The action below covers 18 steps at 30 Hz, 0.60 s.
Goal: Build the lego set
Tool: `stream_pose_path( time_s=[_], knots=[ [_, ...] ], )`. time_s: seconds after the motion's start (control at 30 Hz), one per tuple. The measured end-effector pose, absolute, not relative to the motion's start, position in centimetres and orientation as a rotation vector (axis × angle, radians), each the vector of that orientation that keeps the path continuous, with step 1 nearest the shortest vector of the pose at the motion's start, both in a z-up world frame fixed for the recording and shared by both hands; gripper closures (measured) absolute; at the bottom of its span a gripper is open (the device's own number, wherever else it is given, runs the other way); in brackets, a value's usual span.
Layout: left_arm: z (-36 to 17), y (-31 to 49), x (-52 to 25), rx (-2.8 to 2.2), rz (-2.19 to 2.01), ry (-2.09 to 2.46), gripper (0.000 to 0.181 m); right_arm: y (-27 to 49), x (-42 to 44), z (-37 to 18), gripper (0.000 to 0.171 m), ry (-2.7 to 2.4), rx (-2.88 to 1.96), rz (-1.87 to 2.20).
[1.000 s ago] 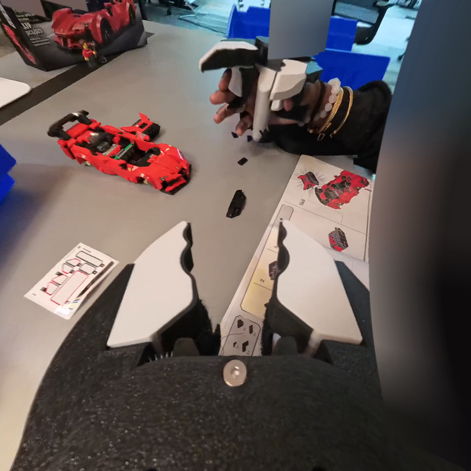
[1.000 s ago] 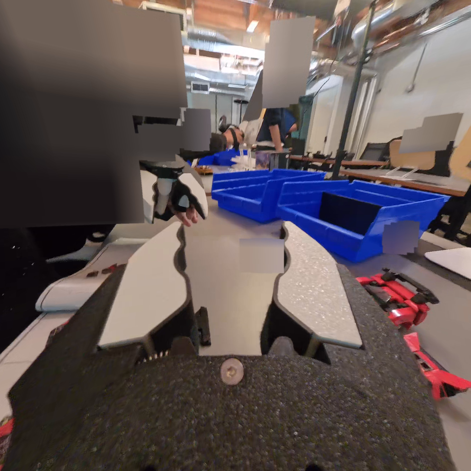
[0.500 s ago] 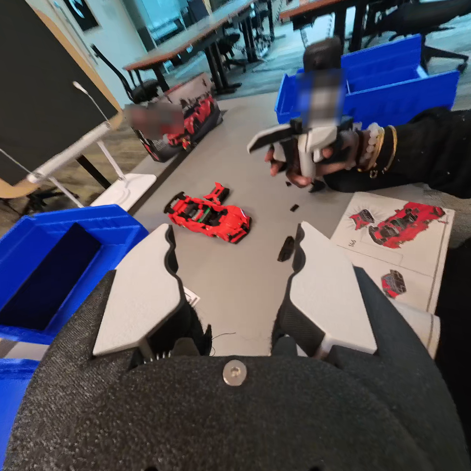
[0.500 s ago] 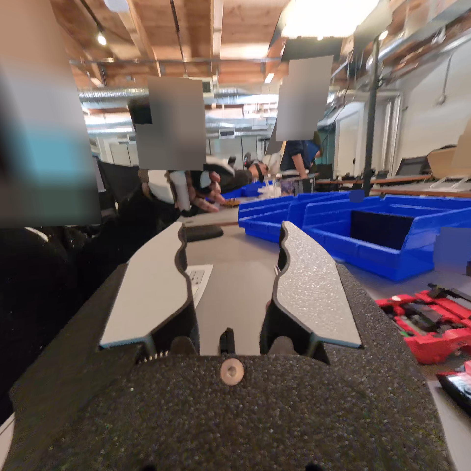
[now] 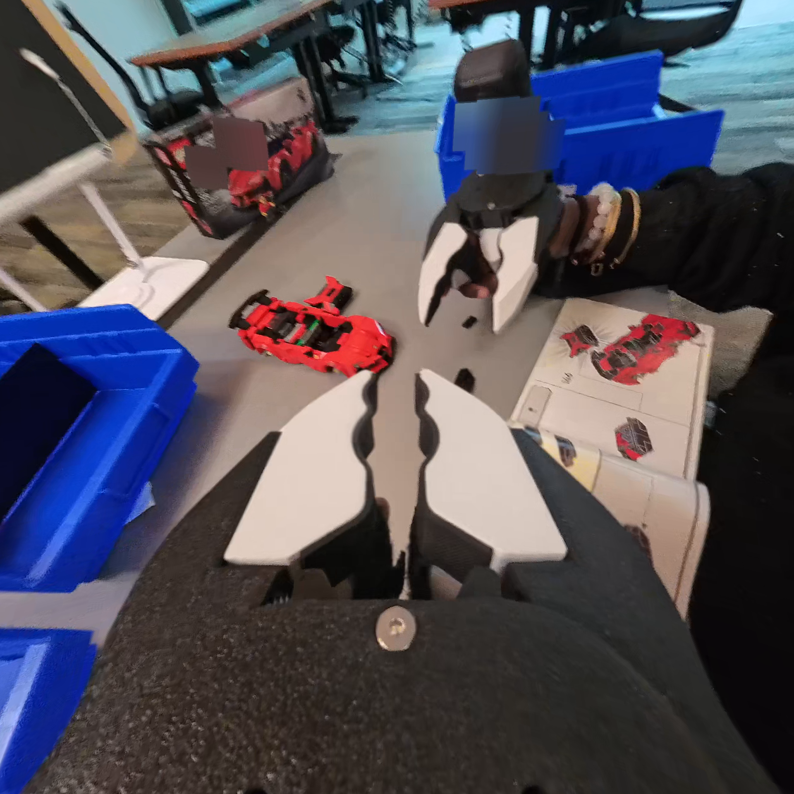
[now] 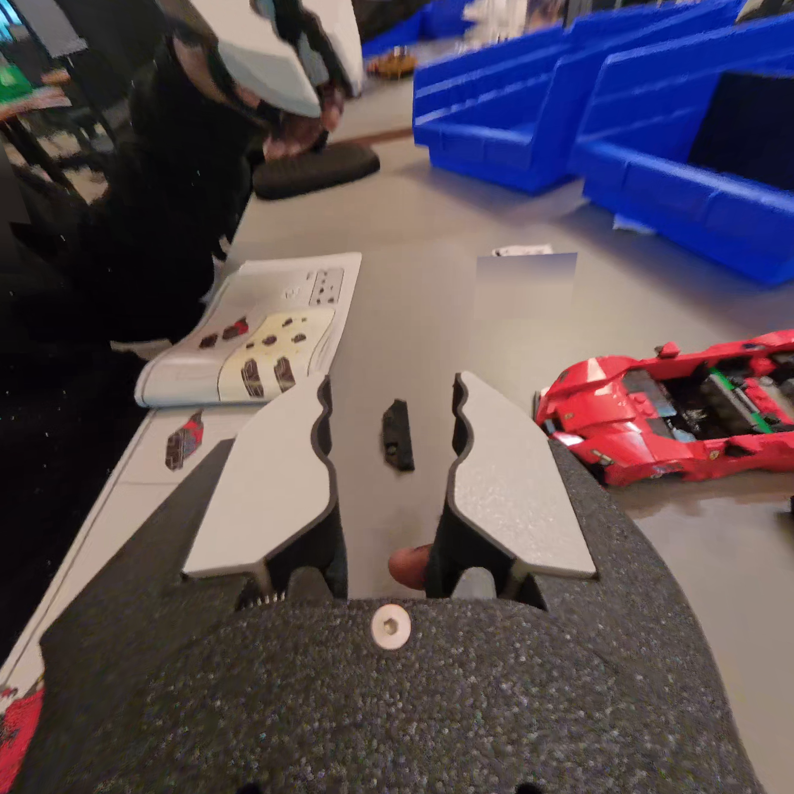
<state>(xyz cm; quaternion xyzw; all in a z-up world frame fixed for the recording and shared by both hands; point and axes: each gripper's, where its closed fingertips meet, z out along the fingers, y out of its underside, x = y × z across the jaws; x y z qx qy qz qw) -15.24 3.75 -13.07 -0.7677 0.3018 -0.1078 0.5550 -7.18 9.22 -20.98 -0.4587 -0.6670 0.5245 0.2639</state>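
1. The grey worktop [image 6: 429, 266] carries everything; blue bins [image 6: 644, 142] stand well beyond the right fingers, on their outer side.
2. The open instruction booklet [image 6: 275, 335] lies ahead of the right gripper's [image 6: 391, 386] fingers, toward the person's body.
3. The red lego car [image 6: 670, 416], the task's main thing, sits on the worktop just beside the right fingers' outer side, its top unfinished and open.
4. The right fingers are spread and grasp nothing; they hover with a small black lego piece [image 6: 397, 434] lying on the worktop between them.
5. The left gripper [image 5: 395, 378] has its fingers nearly together with a narrow gap, holding nothing; the car lies ahead of them, slightly to their left.
6. A tinier black piece [image 5: 469, 321] lies between the right fingers' tips in the left wrist view.
7. To do this pick well, I would lower the right fingers straight down astride the black piece, close across its narrow width, and lift gently so it does not twist.
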Motion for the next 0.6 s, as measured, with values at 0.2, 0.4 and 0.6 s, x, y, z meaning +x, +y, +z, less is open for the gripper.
stream_pose_path(
  time_s=[0.2,0.4,0.6],
  knots=[
    [-16.7,4.0,-14.8,-1.949,-0.331,0.800,0.178,8.7,-7.1,-24.9,0.121,-2.014,-1.269,1.175],
    [-20.7,3.8,-13.2,-2.039,-0.465,0.915,0.178,8.3,-7.1,-26.7,0.127,-2.125,-1.335,1.119],
    [-23.5,2.3,-11.1,-2.056,-0.612,1.118,0.178,8.2,-7.0,-27.0,0.136,-2.146,-1.349,1.117]
  ],
)
